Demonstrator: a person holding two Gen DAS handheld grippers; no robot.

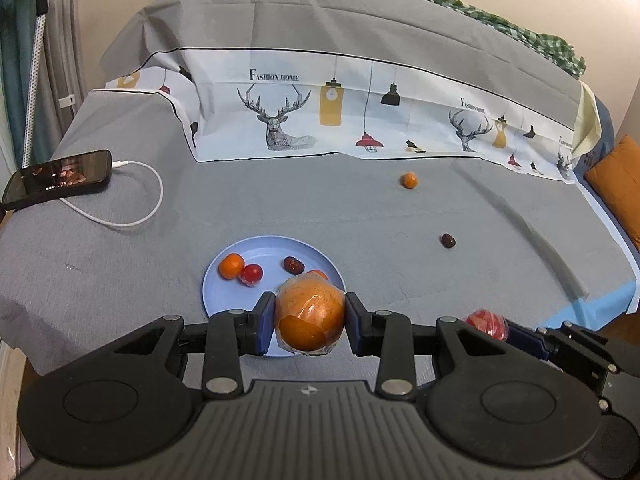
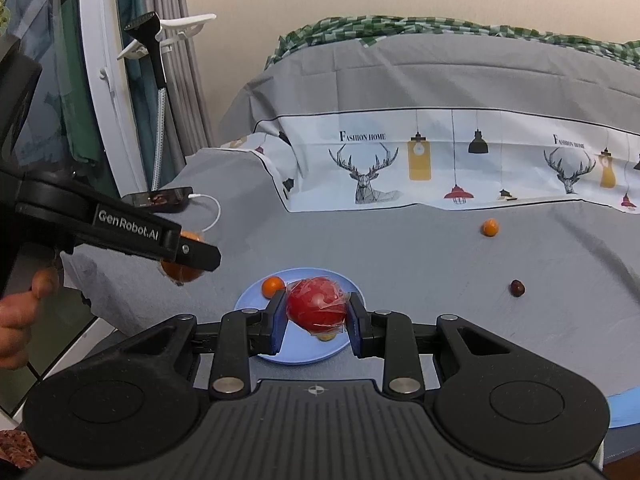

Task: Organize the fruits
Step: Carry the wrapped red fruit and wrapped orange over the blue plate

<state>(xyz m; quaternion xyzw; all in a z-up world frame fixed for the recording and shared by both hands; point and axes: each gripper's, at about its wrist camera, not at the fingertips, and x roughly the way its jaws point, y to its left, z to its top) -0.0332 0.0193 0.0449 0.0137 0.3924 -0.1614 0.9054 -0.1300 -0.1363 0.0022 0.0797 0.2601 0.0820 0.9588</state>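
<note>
My left gripper [image 1: 309, 318] is shut on a plastic-wrapped orange [image 1: 310, 312] and holds it over the near edge of a light blue plate [image 1: 224, 296]. On the plate lie a small tangerine [image 1: 231, 265], a small red fruit [image 1: 251, 274] and a dark date [image 1: 292, 265]. My right gripper [image 2: 317, 316] is shut on a plastic-wrapped red apple [image 2: 317, 305] above the same plate [image 2: 296, 354]. A small tangerine [image 1: 409, 180] and a dark date [image 1: 447, 241] lie loose on the grey sheet, also in the right wrist view [image 2: 489, 227] [image 2: 517, 288].
A phone [image 1: 56, 180] on a white charging cable [image 1: 144, 200] lies at the far left of the bed. A folded deer-print quilt [image 1: 320, 112] rises behind. An orange cushion [image 1: 620, 184] is at the right. A window frame [image 2: 100, 80] stands left.
</note>
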